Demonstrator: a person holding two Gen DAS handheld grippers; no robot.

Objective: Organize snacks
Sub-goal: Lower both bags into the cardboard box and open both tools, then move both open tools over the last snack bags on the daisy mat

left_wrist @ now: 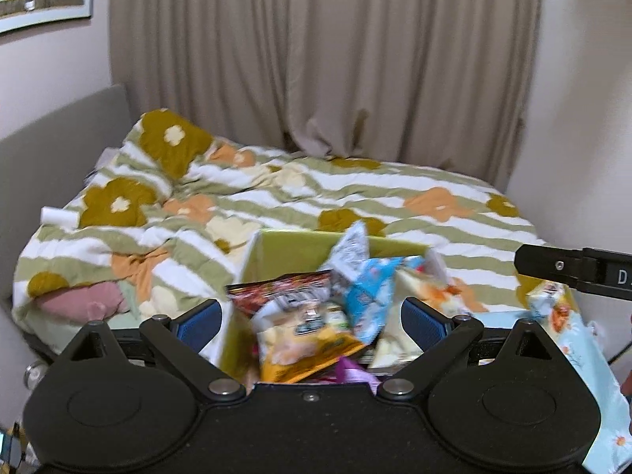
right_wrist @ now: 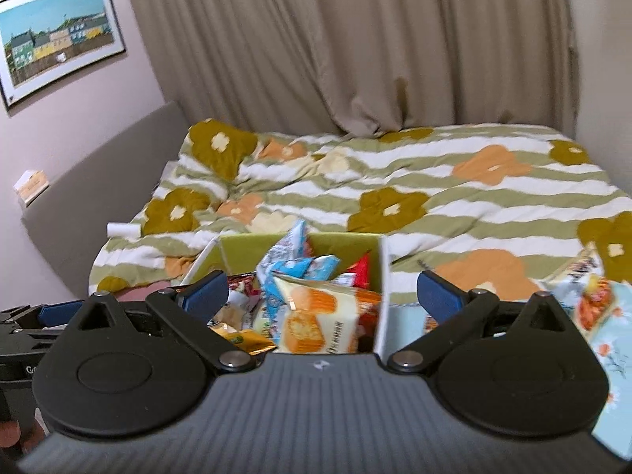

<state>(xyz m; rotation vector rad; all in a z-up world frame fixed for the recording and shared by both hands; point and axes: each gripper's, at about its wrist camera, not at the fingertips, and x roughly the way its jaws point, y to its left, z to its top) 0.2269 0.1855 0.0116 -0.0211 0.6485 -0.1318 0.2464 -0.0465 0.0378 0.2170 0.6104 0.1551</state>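
A green box (left_wrist: 292, 251) full of snack packets stands in front of the bed; it also shows in the right wrist view (right_wrist: 252, 251). In it lie a dark red packet (left_wrist: 276, 292), a light blue packet (left_wrist: 367, 296) and a cream packet with orange cakes (right_wrist: 316, 316). My left gripper (left_wrist: 310, 322) is open and empty above the box's near side. My right gripper (right_wrist: 322, 296) is open and empty above the box's right part. One more cake packet (right_wrist: 592, 300) lies right of the box on a light blue floral cloth (right_wrist: 608, 355).
A bed with a green-striped floral quilt (left_wrist: 276, 193) fills the space behind the box. Beige curtains (left_wrist: 316, 59) hang behind it. A grey headboard (right_wrist: 98, 197) runs along the left wall under a framed picture (right_wrist: 59, 35). The right gripper's arm (left_wrist: 572, 270) shows at right.
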